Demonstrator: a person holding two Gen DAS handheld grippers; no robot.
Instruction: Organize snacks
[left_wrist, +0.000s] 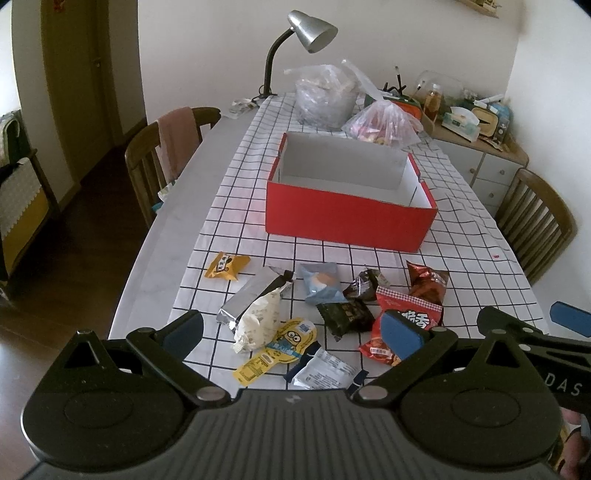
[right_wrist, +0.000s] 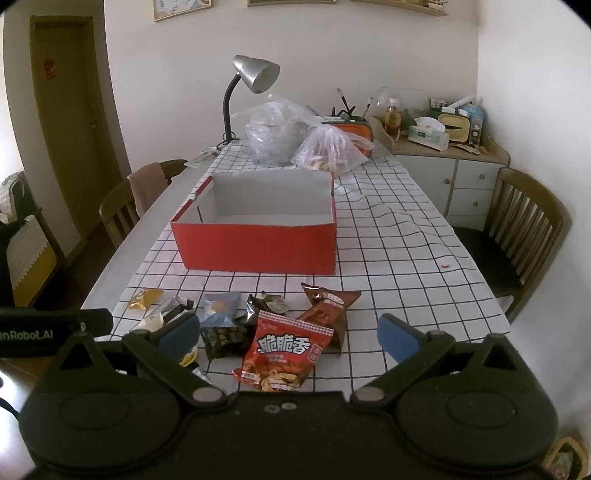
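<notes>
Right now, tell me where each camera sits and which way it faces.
Left wrist: on the left gripper, open above the near table edge, facing the snacks and red box; the right gripper's arm shows at right.
Right wrist: on the right gripper, open over the red chip bag; the left gripper shows at left.
Shared: box, snacks, lamp.

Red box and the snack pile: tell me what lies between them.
Only bare checked tablecloth separates the red box from the snack pile; both wrist views show it.
</notes>
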